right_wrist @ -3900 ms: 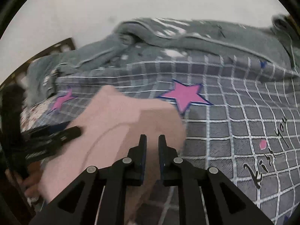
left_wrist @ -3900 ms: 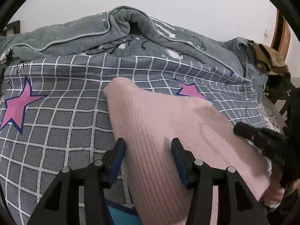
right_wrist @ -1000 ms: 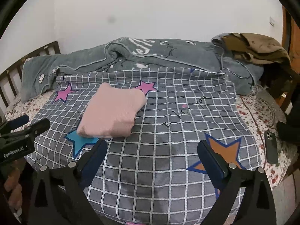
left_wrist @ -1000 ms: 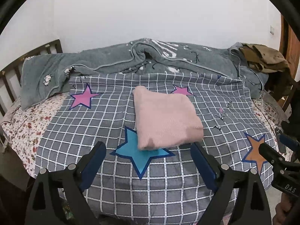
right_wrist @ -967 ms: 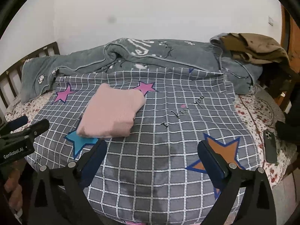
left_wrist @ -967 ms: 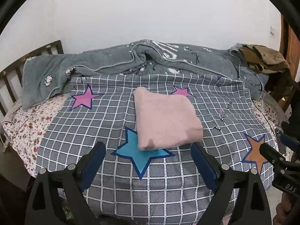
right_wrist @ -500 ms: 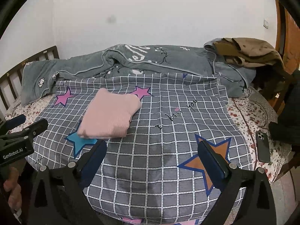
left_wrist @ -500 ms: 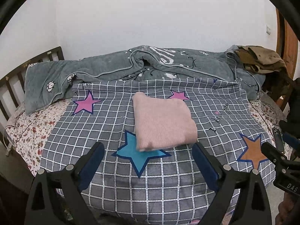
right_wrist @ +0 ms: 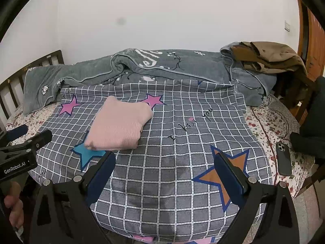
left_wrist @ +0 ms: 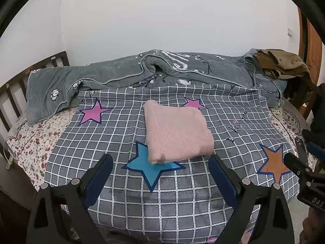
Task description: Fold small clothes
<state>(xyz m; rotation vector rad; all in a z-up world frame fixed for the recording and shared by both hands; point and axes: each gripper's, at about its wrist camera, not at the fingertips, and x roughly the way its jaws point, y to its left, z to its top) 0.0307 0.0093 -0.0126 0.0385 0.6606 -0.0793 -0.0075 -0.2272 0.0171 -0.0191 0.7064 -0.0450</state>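
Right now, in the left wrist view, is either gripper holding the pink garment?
No. The folded pink garment lies alone on the checked star-print sheet, with the left gripper open and clear of it.

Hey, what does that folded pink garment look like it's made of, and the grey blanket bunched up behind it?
The pink garment looks like a soft ribbed knit, matte, with fine parallel ridges across its top. The grey blanket looks like plush fleece, judging by its fuzzy nap, thick rolled folds and piped edge. The fibre of either cannot be told.

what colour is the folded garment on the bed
Pale pink, ribbed knit; the folded garment shows best in the left wrist view.
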